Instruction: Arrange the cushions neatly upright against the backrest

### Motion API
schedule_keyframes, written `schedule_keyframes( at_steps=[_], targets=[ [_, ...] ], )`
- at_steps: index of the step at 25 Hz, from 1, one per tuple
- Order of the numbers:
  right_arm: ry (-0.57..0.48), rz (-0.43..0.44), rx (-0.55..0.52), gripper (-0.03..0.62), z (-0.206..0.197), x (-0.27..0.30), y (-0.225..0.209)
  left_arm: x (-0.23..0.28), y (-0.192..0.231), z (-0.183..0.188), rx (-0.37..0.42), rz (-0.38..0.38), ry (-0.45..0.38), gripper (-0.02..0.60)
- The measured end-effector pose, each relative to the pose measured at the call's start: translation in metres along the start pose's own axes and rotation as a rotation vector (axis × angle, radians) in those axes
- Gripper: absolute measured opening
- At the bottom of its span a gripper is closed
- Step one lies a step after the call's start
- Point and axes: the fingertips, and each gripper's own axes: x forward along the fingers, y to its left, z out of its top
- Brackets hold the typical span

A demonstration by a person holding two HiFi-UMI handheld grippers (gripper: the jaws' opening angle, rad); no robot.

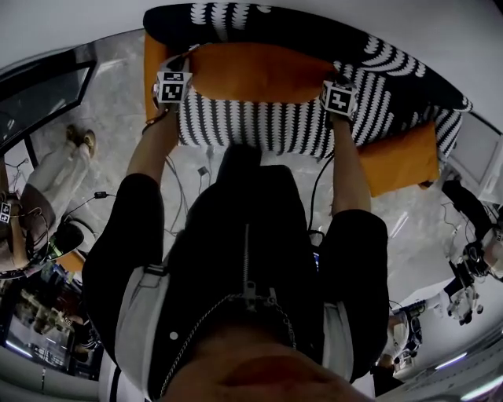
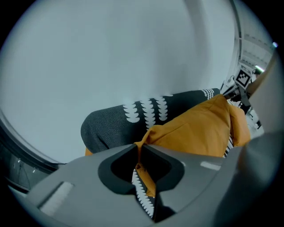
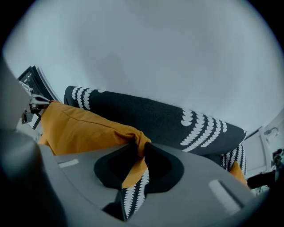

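A cushion, orange (image 1: 251,72) on one side and black-and-white striped on the other, hangs in front of the sofa's dark backrest (image 1: 259,22) with white scale patterns. My left gripper (image 1: 185,61) is shut on its upper left corner and my right gripper (image 1: 333,77) on its upper right corner. In the left gripper view the jaws (image 2: 138,153) pinch the orange and striped corner fabric, with the cushion (image 2: 199,131) stretching right. In the right gripper view the jaws (image 3: 141,148) pinch the other corner, and the cushion (image 3: 84,128) stretches left before the backrest (image 3: 168,117).
Orange sofa parts show at the left end (image 1: 152,59) and lower right (image 1: 401,161). More striped fabric (image 1: 416,110) lies at the sofa's right. Cables (image 1: 196,169) run over the marble floor. A person (image 1: 39,196) stands at the left; equipment (image 1: 468,259) stands at the right.
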Motion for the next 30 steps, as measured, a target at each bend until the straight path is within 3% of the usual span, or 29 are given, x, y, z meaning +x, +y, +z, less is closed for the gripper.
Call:
schedule_keyframes(
  at_steps=[8, 16, 24, 30],
  targets=[
    [-0.030, -0.072, 0.011, 0.083, 0.025, -0.006, -0.019, 0.007, 0.028, 0.034, -0.016, 0.049, -0.071, 0.077],
    [-0.021, -0.019, 0.014, 0.054, 0.013, -0.018, -0.002, -0.019, 0.032, 0.050, -0.018, 0.069, -0.120, 0.075],
    [-0.115, 0.063, 0.020, 0.006, 0.012, -0.053, 0.035, -0.035, -0.009, 0.062, 0.085, -0.013, -0.149, 0.057],
    [-0.107, -0.023, 0.005, 0.005, -0.058, -0.102, -0.031, -0.036, -0.134, 0.102, 0.259, -0.132, -0.209, 0.052]
  ],
)
